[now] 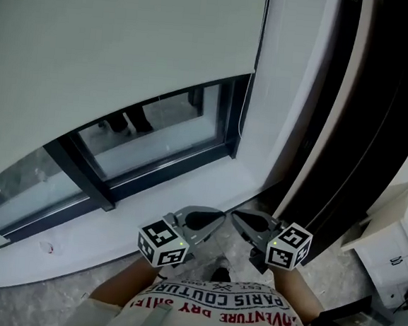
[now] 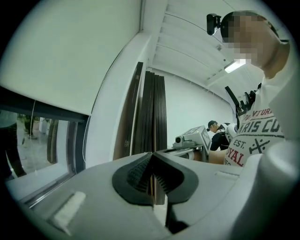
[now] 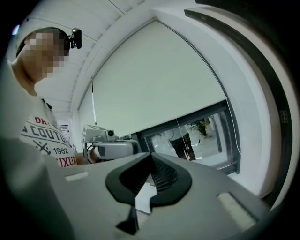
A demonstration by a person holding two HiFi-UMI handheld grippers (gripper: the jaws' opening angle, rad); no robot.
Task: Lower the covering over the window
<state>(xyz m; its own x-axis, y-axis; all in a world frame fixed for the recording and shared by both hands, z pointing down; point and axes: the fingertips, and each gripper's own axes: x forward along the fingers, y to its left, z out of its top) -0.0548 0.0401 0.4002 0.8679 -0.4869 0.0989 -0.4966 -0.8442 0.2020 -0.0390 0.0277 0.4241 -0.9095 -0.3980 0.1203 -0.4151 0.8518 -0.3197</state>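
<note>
Upper left of the head view: flat pale blind, smooth, covering most of the window. A strip of glass in a dark frame shows below its hem. White sill beneath. Lower centre: grey left gripper and right gripper, ribbed black pads, both closed, empty, tips near each other.

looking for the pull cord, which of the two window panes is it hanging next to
The right-hand pane: the thin cord hangs along its outer frame edge. The left-hand pane is far from it.
</note>
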